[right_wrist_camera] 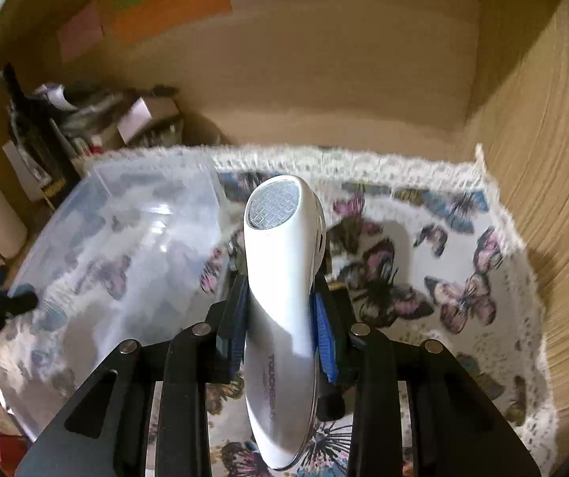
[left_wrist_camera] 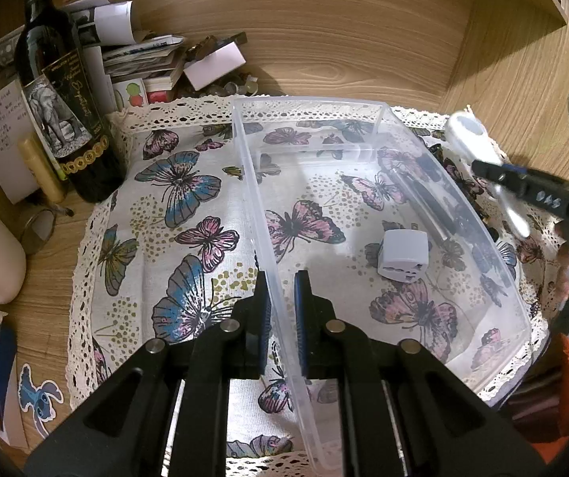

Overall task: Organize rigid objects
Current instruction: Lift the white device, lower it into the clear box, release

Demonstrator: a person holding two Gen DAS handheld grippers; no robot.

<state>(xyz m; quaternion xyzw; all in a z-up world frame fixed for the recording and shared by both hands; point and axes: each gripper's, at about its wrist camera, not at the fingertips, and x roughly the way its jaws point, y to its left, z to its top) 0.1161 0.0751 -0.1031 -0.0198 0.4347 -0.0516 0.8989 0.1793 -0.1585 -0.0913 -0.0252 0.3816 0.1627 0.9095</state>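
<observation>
On the butterfly cloth (left_wrist_camera: pixel 189 214), the clear box (left_wrist_camera: pixel 364 151) holds a gray cube (left_wrist_camera: pixel 403 256) and pen (left_wrist_camera: pixel 419 202); the left tool (left_wrist_camera: pixel 282 310) pinches its wall, while the right tool (right_wrist_camera: pixel 280 318), clamped on a white gadget (right_wrist_camera: pixel 280 278), hasn't dropped it in.

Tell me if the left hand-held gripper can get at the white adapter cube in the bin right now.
Probably not yet. The left hand-held gripper straddles the clear bin wall, apparently holding it. The adapter cube lies uncovered inside with open space above, so releasing the wall should free the way.

Warm dim indoor light, fisheye edge vignetting, left wrist view sharp, right wrist view motion-blurred, glare on clear bin (left_wrist_camera: pixel 364 167).
</observation>
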